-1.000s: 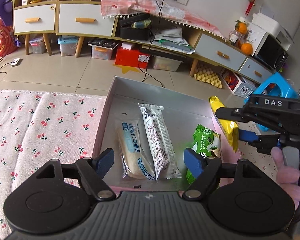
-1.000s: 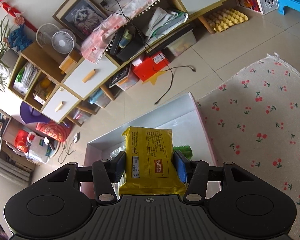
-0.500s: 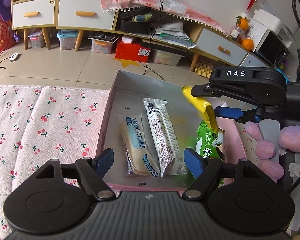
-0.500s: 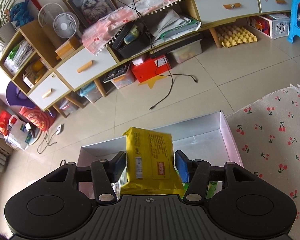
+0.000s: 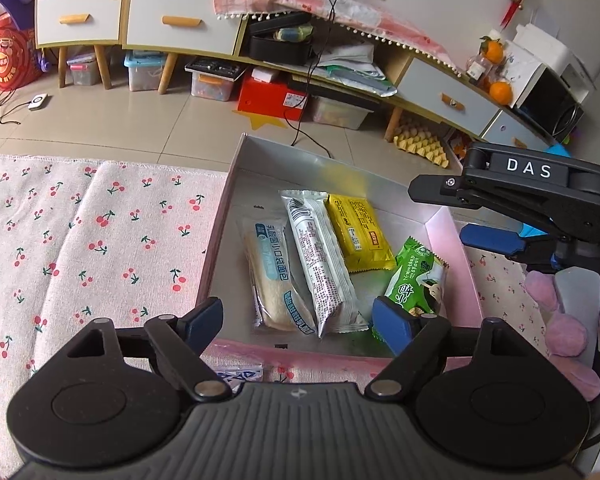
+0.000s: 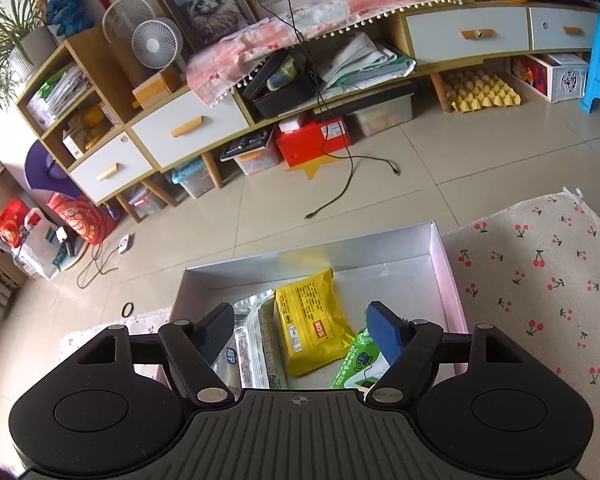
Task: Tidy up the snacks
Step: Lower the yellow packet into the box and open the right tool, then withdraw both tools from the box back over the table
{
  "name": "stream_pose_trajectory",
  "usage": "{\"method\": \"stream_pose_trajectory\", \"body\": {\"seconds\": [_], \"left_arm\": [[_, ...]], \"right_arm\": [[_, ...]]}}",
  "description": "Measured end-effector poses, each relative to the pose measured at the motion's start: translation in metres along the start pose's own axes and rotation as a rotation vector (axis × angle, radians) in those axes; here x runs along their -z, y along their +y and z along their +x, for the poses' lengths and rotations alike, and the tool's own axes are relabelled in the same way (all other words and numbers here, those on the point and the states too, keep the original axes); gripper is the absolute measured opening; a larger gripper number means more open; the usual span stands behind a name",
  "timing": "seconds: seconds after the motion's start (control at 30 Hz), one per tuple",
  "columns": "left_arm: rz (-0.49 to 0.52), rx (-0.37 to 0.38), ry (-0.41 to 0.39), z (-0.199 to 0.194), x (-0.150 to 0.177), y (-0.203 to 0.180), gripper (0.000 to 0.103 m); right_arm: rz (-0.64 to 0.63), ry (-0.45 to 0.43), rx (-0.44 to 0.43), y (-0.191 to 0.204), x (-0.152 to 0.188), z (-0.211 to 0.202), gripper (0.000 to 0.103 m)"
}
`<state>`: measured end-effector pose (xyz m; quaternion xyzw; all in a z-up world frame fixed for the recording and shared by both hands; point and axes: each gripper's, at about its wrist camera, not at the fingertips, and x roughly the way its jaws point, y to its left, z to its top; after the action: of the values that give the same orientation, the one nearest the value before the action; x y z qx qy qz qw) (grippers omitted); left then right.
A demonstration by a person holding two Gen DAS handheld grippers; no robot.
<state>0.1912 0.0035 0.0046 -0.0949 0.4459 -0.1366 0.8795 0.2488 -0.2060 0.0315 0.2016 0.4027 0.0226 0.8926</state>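
Note:
A shallow silver box sits on the cherry-print cloth. In it lie a bread packet, a silver bar packet, a yellow snack packet and a green packet. My left gripper is open and empty at the box's near edge. My right gripper is open and empty above the box; it also shows in the left wrist view at the box's right side.
The cherry-print cloth covers the surface on both sides of the box. A small blue-and-white packet lies on the cloth under my left gripper. Beyond are tiled floor and a low cabinet.
My right gripper moved over the box, opened and let go of the yellow packet, which now lies flat in the box. The left gripper stayed open in place.

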Motion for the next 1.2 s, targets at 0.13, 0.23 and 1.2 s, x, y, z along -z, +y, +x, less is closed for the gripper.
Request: {"method": "stream_pose_trajectory", "body": {"seconds": [0.13,0.23,1.2], "left_arm": [[0.022,-0.024,-0.008,-0.014,0.002,-0.002,0.084],[0.026,-0.033,-0.015,-0.024,0.005,-0.002,0.088],[0.070,-0.243,0.011,-0.083,0.100,0.024,0.102]], "right_arm": [[-0.001,-0.002,-0.015,0.000,0.007,-0.018,0.079],[-0.010,-0.002,-0.024,0.002,0.013,-0.031,0.080],[-0.167,0.082,0.020,-0.018,0.138,-0.115,0.091]]}}
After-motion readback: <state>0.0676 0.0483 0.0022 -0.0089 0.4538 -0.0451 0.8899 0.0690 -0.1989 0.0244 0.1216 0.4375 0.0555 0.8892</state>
